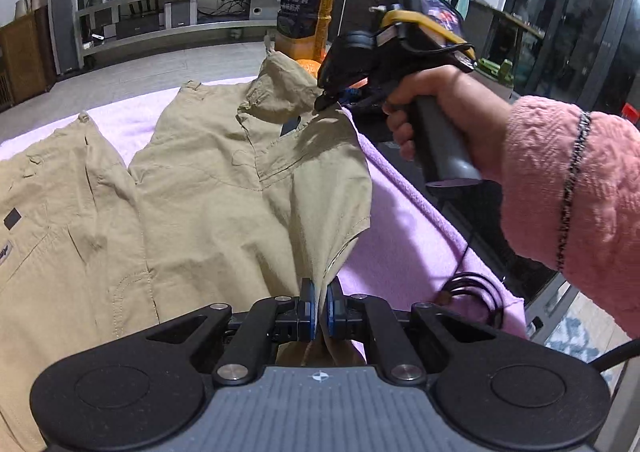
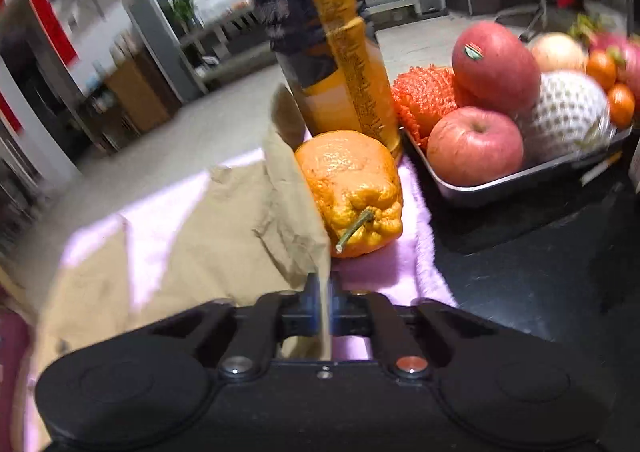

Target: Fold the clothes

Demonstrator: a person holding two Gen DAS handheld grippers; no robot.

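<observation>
Khaki trousers [image 1: 192,179] lie spread on a pink blanket [image 1: 404,236] over the table. My left gripper [image 1: 319,310] is shut on the trousers' near right edge, with the cloth pinched between the blue pads and lifted. In the left wrist view my right gripper [image 1: 326,99], held by a hand in a pink fleece sleeve [image 1: 576,203], bites the far right corner of the trousers. In the blurred right wrist view that right gripper [image 2: 325,302] is shut on a fold of the khaki trousers [image 2: 224,228], which rises from its pads.
A knobbly orange [image 2: 354,191] and a tall orange juice bottle [image 2: 336,51] stand right beside the lifted cloth. A metal tray [image 2: 500,181] of apples and other fruit sits on the dark tabletop to the right. A black cable [image 1: 476,292] coils on the blanket's right edge.
</observation>
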